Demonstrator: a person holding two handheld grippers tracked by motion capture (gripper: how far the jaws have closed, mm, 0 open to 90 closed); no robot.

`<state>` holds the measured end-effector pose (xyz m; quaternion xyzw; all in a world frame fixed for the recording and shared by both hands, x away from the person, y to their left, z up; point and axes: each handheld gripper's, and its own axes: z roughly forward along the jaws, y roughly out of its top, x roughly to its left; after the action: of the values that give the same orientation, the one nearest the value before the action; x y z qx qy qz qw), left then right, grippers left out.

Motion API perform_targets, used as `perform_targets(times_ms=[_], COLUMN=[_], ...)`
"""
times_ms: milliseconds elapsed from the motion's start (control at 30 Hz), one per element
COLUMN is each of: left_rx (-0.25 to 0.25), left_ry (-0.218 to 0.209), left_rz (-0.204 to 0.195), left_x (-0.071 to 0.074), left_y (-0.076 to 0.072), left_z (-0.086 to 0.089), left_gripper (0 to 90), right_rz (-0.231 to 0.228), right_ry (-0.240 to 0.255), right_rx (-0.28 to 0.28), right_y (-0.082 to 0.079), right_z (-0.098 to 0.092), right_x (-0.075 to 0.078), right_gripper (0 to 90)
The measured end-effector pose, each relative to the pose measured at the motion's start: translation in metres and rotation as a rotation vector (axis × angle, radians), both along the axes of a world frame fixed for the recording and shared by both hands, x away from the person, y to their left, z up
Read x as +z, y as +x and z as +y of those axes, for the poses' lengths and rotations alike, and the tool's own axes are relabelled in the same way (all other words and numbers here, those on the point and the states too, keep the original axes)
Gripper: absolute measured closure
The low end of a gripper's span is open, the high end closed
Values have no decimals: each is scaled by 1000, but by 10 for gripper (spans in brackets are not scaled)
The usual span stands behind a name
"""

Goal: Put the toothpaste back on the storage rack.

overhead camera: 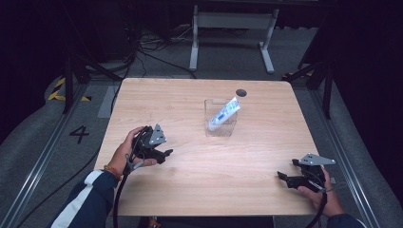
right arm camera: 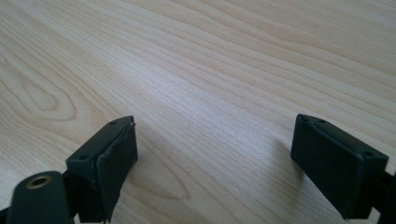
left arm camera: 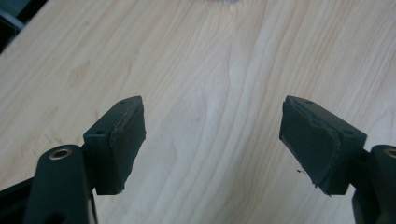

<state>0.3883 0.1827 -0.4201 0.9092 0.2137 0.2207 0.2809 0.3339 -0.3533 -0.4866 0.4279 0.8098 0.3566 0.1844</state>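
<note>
Looks basically done: tube (overhead camera: 225,113) already leaning inside the clear container (overhead camera: 220,129), mid-surface. Left gripper (overhead camera: 164,153) near-left of the container, right gripper (overhead camera: 283,177) well off to its near-right, both spread and empty. Nothing obvious left.

A single figure "4" (overhead camera: 79,134) is marked in black on the grey floor (overhead camera: 47,142), left of the worktop (overhead camera: 199,161). Printing on the tube (overhead camera: 224,114) cannot be read.
</note>
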Motion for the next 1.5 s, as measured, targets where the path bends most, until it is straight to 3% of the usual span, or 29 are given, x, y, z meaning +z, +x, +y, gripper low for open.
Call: perform_targets(times_ms=[100,167,233,500,633,667,833,933,1033,1167,1300,1367,1433,1500], left_rx=[14,27,29,80,97,105,95,118,130,173,183,192,226,241], left_ry=[27,23,54,51,17,-8,-35,-120,-142,-215,-236,-226,-245,-253], left_rz=[-7,4,-4,19,30,40,48,81,93,113,131,134,172,173], left_x=[-7,-12,-17,-35,-39,-40,-45,-50,-55,-60,-62,-61,-61,-62], left_y=[-8,-13,-18,-36,-42,-44,-50,-54,-57,-60,-63,-65,-65,-64], left_z=[9,15,22,50,64,68,80,92,99,110,114,116,117,116], left_gripper=[224,222,219,214,208,207,202,201,194,193,209,200,199,176], right_rz=[0,0,0,0,0,0,0,-1,0,0,-1,-1,-1,-1], right_ry=[0,0,0,0,0,0,0,1,0,-2,-2,-2,-2,-2], right_rx=[0,0,0,0,0,0,0,-1,0,1,2,2,2,3], right_y=[0,0,0,0,0,0,0,0,0,0,0,0,0,0], right_z=[0,0,0,0,0,0,0,0,0,0,0,0,0,0], right_x=[0,0,0,0,0,0,0,0,0,0,0,0,0,0], right_gripper=[147,147,147,147,147,147,147,147,147,147,147,146,147,146])
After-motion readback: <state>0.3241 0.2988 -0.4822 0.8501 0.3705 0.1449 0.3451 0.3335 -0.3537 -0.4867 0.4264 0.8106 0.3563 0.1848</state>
